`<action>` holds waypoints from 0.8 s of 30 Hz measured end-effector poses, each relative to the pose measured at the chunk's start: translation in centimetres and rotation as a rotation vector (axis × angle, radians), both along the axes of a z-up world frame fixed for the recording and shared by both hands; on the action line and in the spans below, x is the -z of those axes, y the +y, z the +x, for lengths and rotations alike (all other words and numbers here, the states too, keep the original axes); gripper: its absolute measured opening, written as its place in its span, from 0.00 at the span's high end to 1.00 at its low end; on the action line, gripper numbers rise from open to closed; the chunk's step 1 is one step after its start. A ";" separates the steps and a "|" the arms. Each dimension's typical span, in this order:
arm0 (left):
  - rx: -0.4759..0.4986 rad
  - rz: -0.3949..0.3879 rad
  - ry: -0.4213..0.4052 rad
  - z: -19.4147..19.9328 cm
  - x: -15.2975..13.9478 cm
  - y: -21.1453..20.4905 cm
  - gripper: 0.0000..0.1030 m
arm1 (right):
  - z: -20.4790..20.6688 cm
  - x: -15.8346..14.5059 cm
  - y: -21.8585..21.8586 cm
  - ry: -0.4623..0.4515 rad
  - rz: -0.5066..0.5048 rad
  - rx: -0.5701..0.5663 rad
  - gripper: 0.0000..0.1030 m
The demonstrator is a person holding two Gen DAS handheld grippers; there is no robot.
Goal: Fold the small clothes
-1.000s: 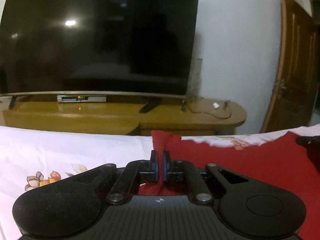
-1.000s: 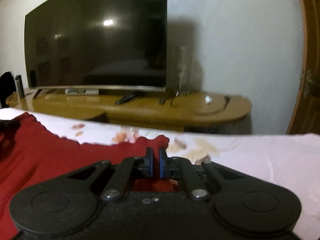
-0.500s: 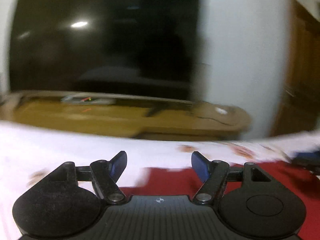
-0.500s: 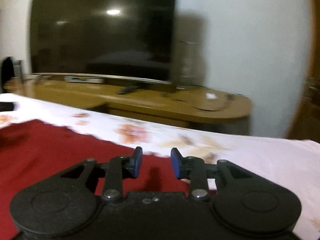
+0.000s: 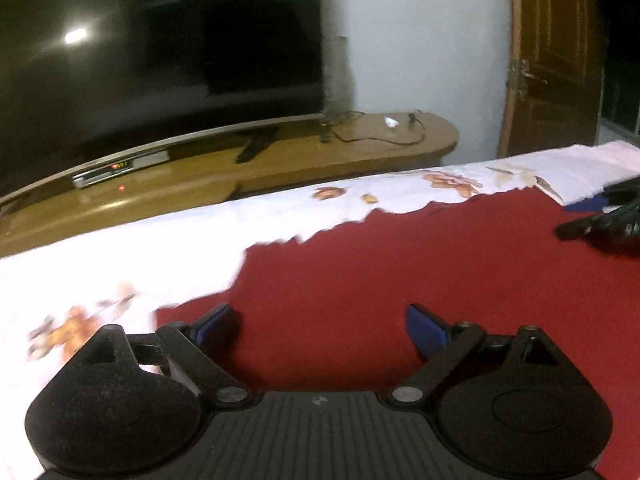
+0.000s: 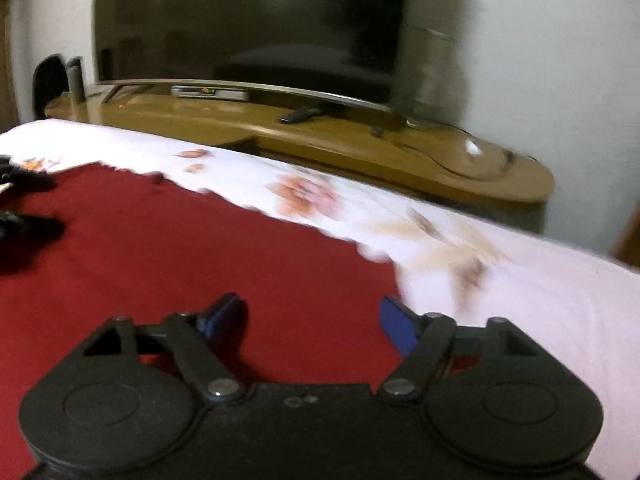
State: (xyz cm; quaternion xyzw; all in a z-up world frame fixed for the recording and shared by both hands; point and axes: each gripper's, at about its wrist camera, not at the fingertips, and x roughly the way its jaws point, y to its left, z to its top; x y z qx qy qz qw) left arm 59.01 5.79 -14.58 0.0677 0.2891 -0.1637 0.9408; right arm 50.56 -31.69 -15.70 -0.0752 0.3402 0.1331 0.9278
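Observation:
A red garment [image 5: 400,272] lies flat on a white floral bedsheet [image 5: 120,264]; it also shows in the right wrist view [image 6: 180,248]. My left gripper [image 5: 320,326] is open and empty, just above the garment near its left corner. My right gripper [image 6: 310,316] is open and empty, above the garment near its right corner. The right gripper's fingers show at the right edge of the left wrist view [image 5: 600,220]. The left gripper's fingers show at the left edge of the right wrist view [image 6: 24,200].
Beyond the bed's far edge stands a low wooden TV stand [image 5: 280,160] with a large dark TV [image 5: 160,48] and a set-top box [image 5: 116,170]. A wooden door [image 5: 556,56] is at the right. The white sheet [image 6: 520,288] extends right of the garment.
Both grippers were shut on the garment's far corners a second ago. They have let go, opened wide and drawn back. The garment now lies flat.

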 end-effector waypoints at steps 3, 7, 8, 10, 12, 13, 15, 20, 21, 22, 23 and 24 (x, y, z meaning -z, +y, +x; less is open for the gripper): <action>-0.039 0.005 0.022 0.3 0.7 0.4 0.11 | -0.4 -0.1 -2.8 0.023 0.035 -0.013 0.54; -0.046 0.023 0.018 0.6 0.6 0.3 0.11 | -0.4 0.4 -1.7 -0.002 0.010 0.007 0.51; -0.047 0.017 0.022 0.7 0.7 0.3 0.11 | -0.9 0.4 -1.6 -0.008 0.023 0.018 0.50; -0.047 0.014 0.026 0.9 0.7 0.4 0.11 | -1.5 0.3 -2.1 -0.015 0.041 0.023 0.50; -0.052 0.031 0.024 0.8 0.5 0.1 0.11 | -1.2 -0.1 -2.3 -0.008 0.058 0.029 0.50; -0.058 0.048 0.022 0.5 0.1 -0.1 0.11 | -1.4 -0.5 -2.4 -0.018 0.072 0.042 0.51; -0.065 0.091 0.009 -0.4 -1.0 -0.6 0.11 | -2.9 -2.0 -2.5 -0.082 0.104 0.060 0.50; 0.068 0.029 -0.011 -3.9 -4.4 -3.3 0.10 | -6.0 -4.5 -0.1 -0.084 0.187 -0.093 0.48; 0.090 0.040 -0.006 -4.2 -4.4 -4.1 0.10 | -6.4 -4.6 0.9 -0.080 0.187 -0.133 0.48; 0.110 0.053 0.001 -4.4 -4.2 -5.0 0.10 | -6.7 -4.5 2.3 -0.071 0.182 -0.176 0.48; 0.121 0.057 0.012 -4.4 -3.8 -5.7 0.10 | -6.7 -4.3 3.6 -0.063 0.168 -0.198 0.48; 0.123 0.056 0.028 -4.4 -3.3 -6.0 0.10 | -6.6 -4.0 4.8 -0.049 0.151 -0.209 0.48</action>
